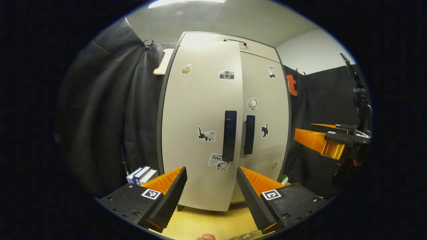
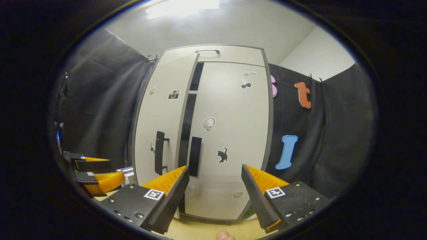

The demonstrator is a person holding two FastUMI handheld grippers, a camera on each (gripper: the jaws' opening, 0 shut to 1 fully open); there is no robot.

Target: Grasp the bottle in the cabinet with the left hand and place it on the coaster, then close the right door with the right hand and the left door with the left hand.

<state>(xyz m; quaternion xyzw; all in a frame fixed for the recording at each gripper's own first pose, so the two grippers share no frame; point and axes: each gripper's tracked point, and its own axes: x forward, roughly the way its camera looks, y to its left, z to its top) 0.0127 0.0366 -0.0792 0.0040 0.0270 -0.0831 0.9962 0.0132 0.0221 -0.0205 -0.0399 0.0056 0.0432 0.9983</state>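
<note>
The pale cabinet [image 1: 200, 100] stands straight ahead on the wooden table. Its right door [image 2: 230, 133] lies flush and shut. Its left door [image 1: 200, 126] is ajar, its free edge standing out in front of the right door, and a dark gap [image 2: 188, 123] shows between them. Each door has a dark vertical handle [image 1: 229, 135] [image 2: 195, 156]. My left gripper [image 1: 211, 186] is open just short of the left door's lower part. My right gripper [image 2: 215, 186] is open before the right door, and appears at the right [image 1: 330, 143]. A small green and white object [image 1: 283, 179] peeks out by the cabinet's lower right corner.
Some books [image 1: 141, 175] stand left of the cabinet. The light wooden tabletop [image 1: 206, 223] runs up to the cabinet's foot. Black cloth hangs on both sides. A fingertip [image 1: 205, 237] and a clear object [image 1: 247, 236] show at the bottom edge. A dark stand [image 1: 360, 100] rises at the right.
</note>
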